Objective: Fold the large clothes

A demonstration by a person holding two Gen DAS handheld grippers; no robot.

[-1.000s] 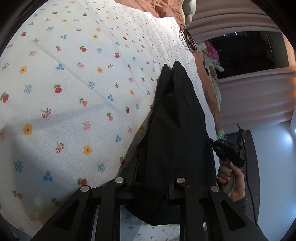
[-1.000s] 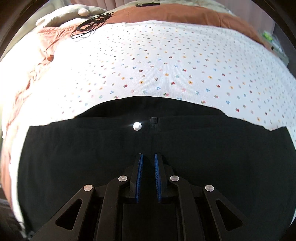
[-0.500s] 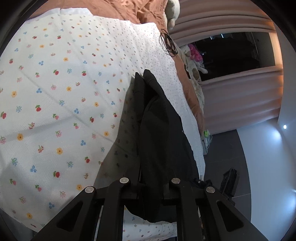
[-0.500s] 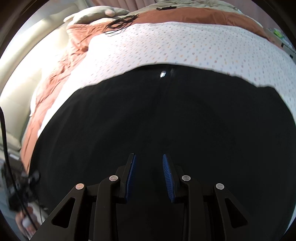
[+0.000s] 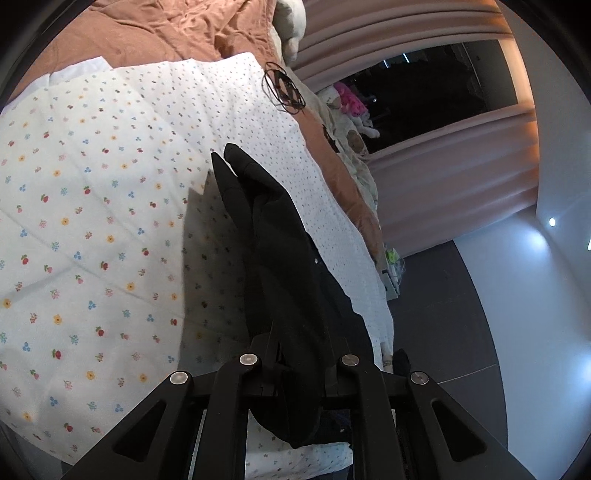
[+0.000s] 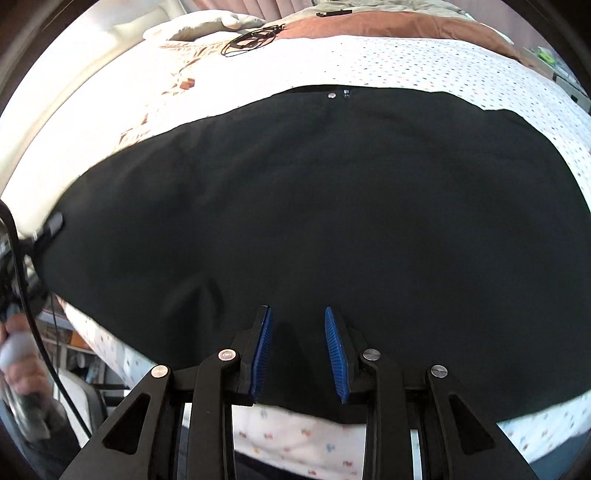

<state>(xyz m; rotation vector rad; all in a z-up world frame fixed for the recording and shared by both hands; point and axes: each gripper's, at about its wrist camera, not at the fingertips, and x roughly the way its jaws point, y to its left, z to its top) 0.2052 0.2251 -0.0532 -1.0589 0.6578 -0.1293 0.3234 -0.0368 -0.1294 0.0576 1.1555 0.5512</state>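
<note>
A black garment [image 6: 332,206] with a silver button [image 6: 332,95] at its far edge lies spread on a white flowered sheet [image 6: 443,62]. My right gripper [image 6: 300,347] is open, its blue pads over the garment's near edge, holding nothing. In the left wrist view my left gripper [image 5: 301,373] is shut on the black garment [image 5: 280,266] and lifts one edge off the flowered sheet [image 5: 92,240]; the fabric hides its fingertips. The left gripper and the hand holding it show at the left edge of the right wrist view [image 6: 22,258].
A brown duvet [image 5: 155,33] and a coiled black cable [image 5: 282,86] lie at the far end of the bed. Pink curtains [image 5: 461,184], a dark window and soft toys [image 5: 351,107] stand beyond. The dark floor [image 5: 436,314] lies past the bed's right edge.
My right gripper has opened and drawn back toward the garment's near edge. My left gripper has risen with the garment's edge, lifting the fabric off the sheet.
</note>
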